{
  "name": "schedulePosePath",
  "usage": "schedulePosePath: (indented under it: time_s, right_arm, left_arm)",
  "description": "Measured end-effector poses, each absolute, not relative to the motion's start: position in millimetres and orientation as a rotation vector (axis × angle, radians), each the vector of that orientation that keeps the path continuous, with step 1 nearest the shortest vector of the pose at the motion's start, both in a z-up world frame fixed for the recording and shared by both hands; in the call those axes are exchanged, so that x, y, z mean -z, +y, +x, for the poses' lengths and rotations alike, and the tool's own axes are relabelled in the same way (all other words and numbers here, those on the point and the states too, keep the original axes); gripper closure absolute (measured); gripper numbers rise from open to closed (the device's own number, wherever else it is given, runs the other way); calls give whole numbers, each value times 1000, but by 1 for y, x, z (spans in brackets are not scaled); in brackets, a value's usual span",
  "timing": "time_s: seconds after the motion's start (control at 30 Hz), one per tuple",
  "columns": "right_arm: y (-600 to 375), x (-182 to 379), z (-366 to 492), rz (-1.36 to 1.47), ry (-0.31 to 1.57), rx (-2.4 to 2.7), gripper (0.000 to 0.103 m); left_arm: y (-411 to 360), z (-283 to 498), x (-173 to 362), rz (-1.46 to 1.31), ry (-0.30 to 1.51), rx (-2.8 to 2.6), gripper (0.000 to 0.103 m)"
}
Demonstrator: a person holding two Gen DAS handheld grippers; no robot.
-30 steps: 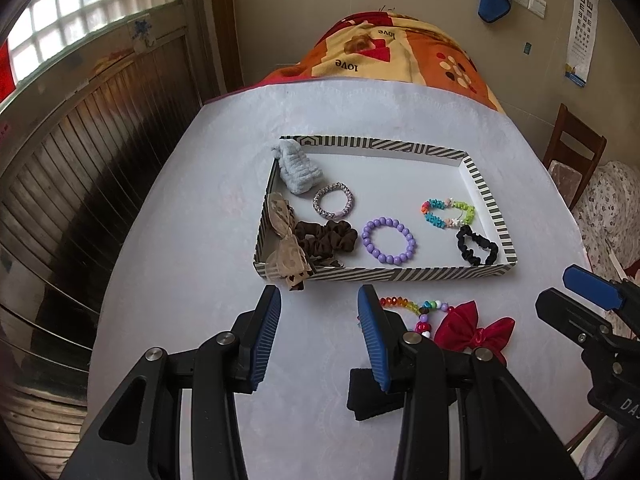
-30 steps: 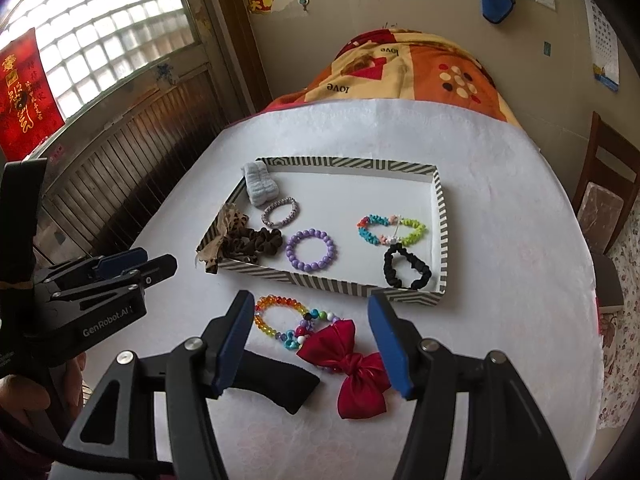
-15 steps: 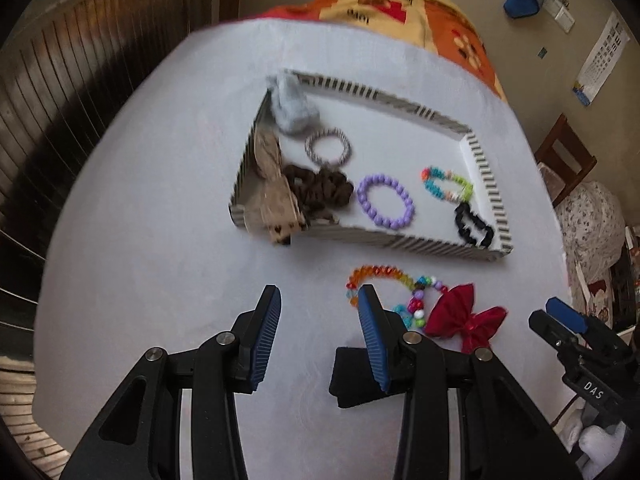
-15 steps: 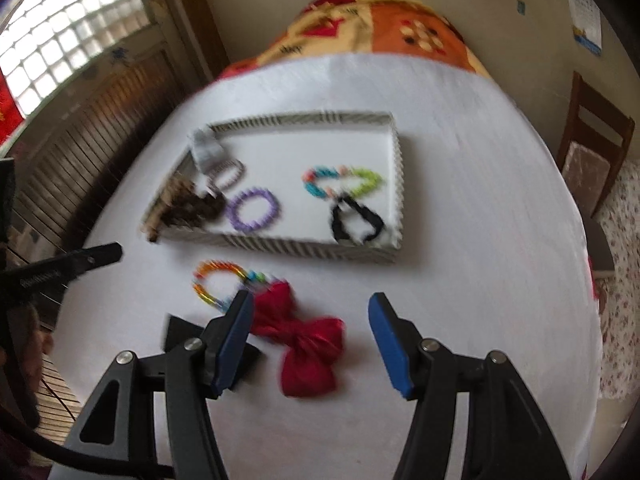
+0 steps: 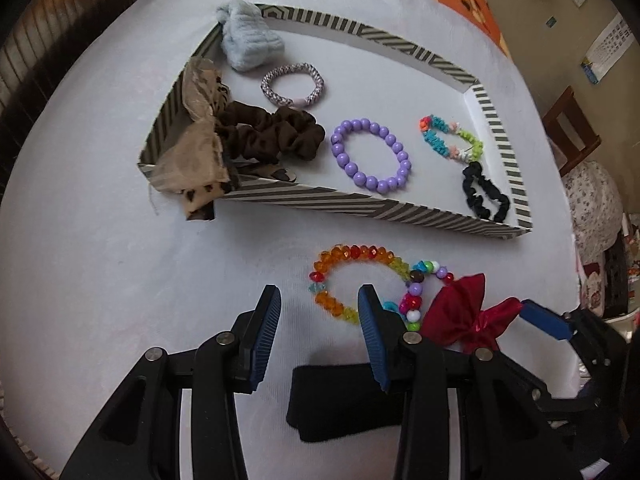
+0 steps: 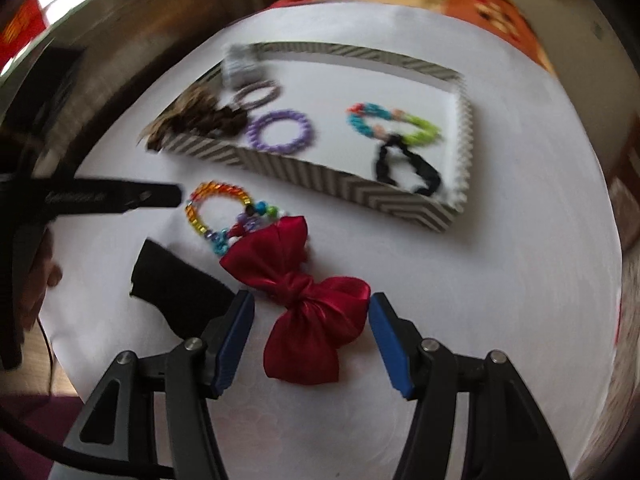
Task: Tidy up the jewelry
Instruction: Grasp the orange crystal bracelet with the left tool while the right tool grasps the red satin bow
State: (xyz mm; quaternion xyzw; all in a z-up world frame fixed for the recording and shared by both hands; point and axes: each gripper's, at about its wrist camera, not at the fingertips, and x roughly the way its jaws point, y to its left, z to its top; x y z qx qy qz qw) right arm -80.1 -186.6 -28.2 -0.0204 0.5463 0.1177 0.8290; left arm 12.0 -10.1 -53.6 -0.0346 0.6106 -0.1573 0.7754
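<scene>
A white tablecloth (image 5: 100, 280) covers the table. In the left wrist view one striped tray (image 5: 360, 204) sits on it and holds seven pieces: a pale blue scrunchie (image 5: 250, 46), a sheer tan bow (image 5: 196, 148) draped over the tray's corner, a brown scrunchie (image 5: 272, 136), a pink braided hair tie (image 5: 292, 84), a purple bead bracelet (image 5: 372, 156), a multicolored knotted bracelet (image 5: 450, 140) and a black scrunchie (image 5: 486, 196). Outside the tray, near its front wall, lie four things: a rainbow bead bracelet (image 5: 352, 256), a mixed bead bracelet (image 5: 418, 292) touching it, a red bow (image 5: 464, 312) and a black cloth band (image 5: 336, 400). The left gripper (image 5: 319, 304) is spread open over the cloth, holding nothing, its right finger at the rainbow bracelet's ring.

The right wrist view is blurred. The same tray (image 6: 360, 190) shows with its load. The right gripper (image 6: 311, 308) is spread wide and empty, one finger on each side of the red bow (image 6: 308, 304), not touching it. The black band (image 6: 176, 288) lies just left, and the rainbow bracelet (image 6: 212, 204) beyond it.
</scene>
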Motion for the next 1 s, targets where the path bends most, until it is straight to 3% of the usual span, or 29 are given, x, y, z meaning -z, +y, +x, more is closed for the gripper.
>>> schedulePosePath:
  time_s: [0.33, 0.4, 0.6, 0.63, 0.7, 0.77, 0.8, 0.83, 1.0]
  right_arm:
    - [-176, 12, -70, -149, 1124, -418, 41]
    - [-168, 10, -67, -205, 1113, -471, 36]
    - [-162, 37, -50, -286, 1178, -541, 34]
    - [-164, 42, -49, -282, 1191, -546, 36]
    - [-167, 49, -51, -274, 1203, -556, 52]
    - [-170, 57, -54, -268, 1221, -541, 78]
    - [-172, 57, -57, -243, 1210, -547, 80]
    - [-175, 57, -60, -224, 1210, -537, 87]
    - [-193, 48, -73, -105, 1177, -471, 88]
  left_arm:
    - [-21, 25, 67, -3, 1339, 274, 71]
    - [-27, 26, 67, 21, 1327, 270, 71]
    - [-40, 28, 69, 94, 1337, 266, 71]
    - [-42, 29, 69, 102, 1334, 269, 71]
    - [-47, 29, 70, 108, 1322, 273, 72]
    - [-49, 30, 69, 105, 1300, 277, 89]
    - [-50, 31, 70, 114, 1294, 277, 99]
    - [-51, 32, 70, 123, 1287, 281, 101]
    - [-44, 31, 64, 70, 1292, 333, 101]
